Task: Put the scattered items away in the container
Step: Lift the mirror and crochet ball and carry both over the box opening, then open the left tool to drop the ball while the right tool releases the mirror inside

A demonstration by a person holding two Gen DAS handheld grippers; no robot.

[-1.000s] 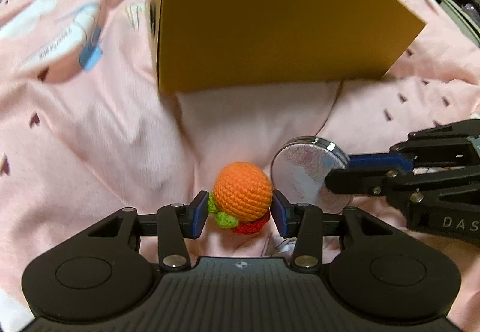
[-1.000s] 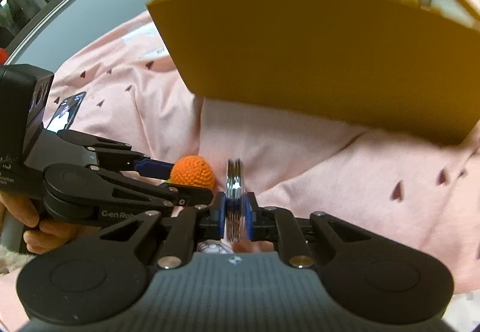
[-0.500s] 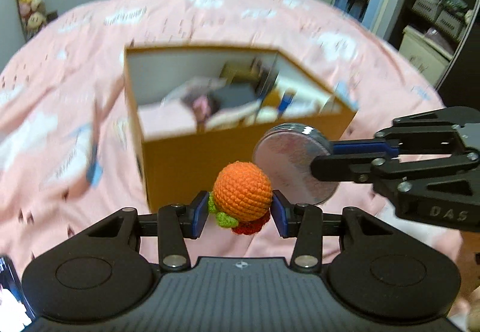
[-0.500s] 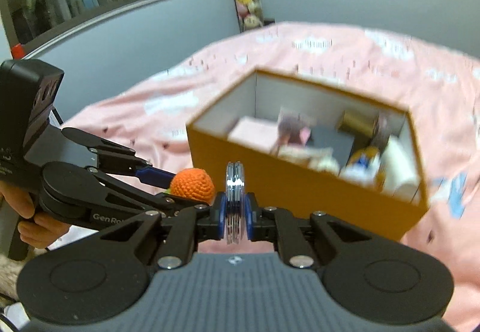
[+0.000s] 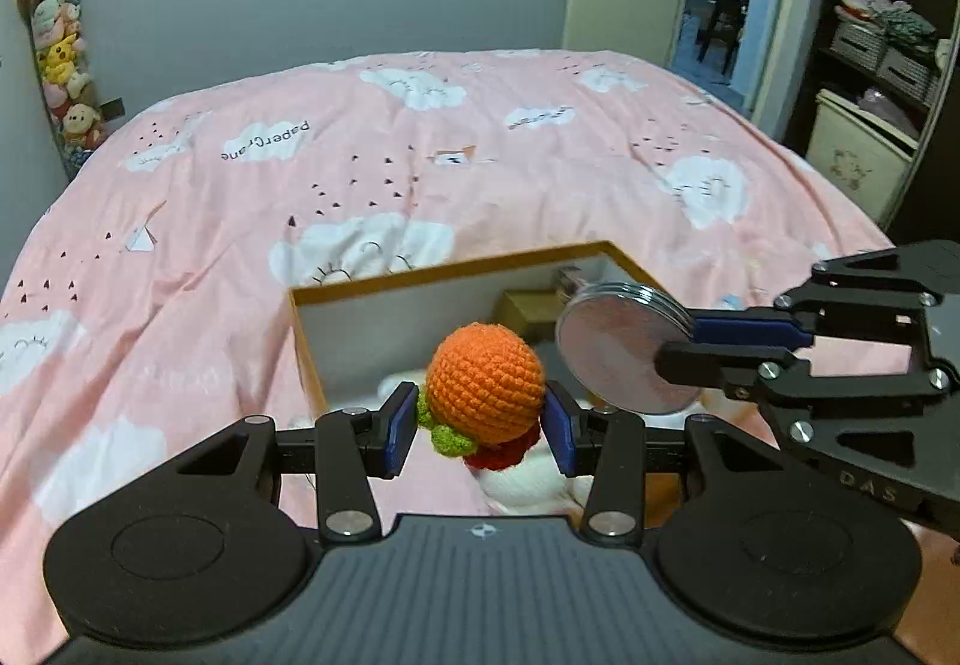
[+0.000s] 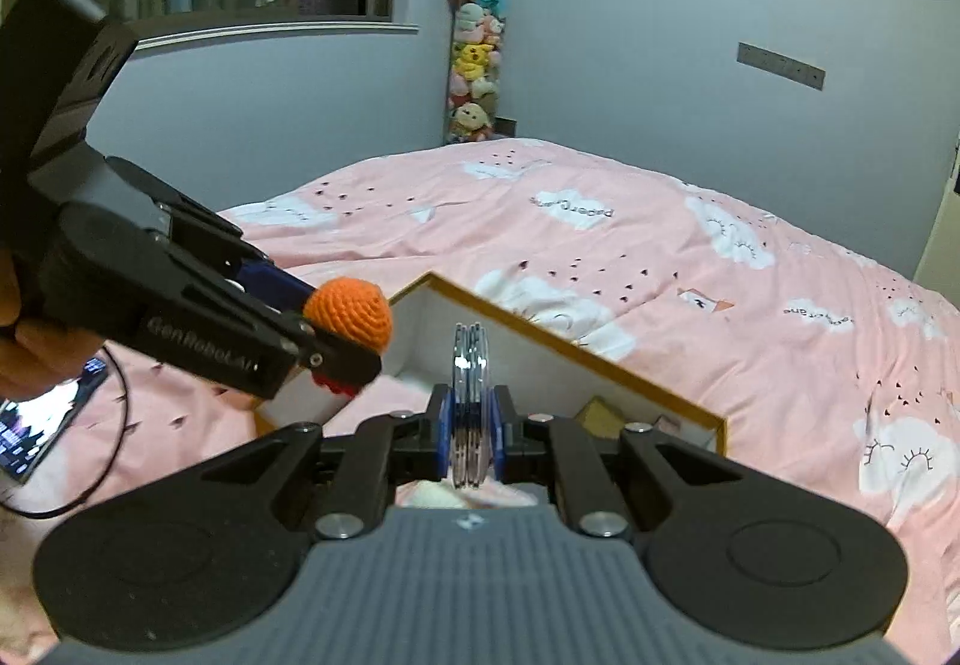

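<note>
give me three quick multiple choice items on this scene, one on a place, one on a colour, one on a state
1. Where is the open orange cardboard box?
A. on the pink bed cover
B. on a shelf
C. on the floor

2. What colour is the crocheted ball's top?
A. blue
B. orange
C. white

3. How is the right tool?
A. open, empty
B. shut on the flat round silver disc
C. shut on a phone

Answers: 1 A, the pink bed cover lies all around the box. 2 B, orange yarn sits between the left tool's pads. 3 B, both pads press on the disc's faces.
</note>
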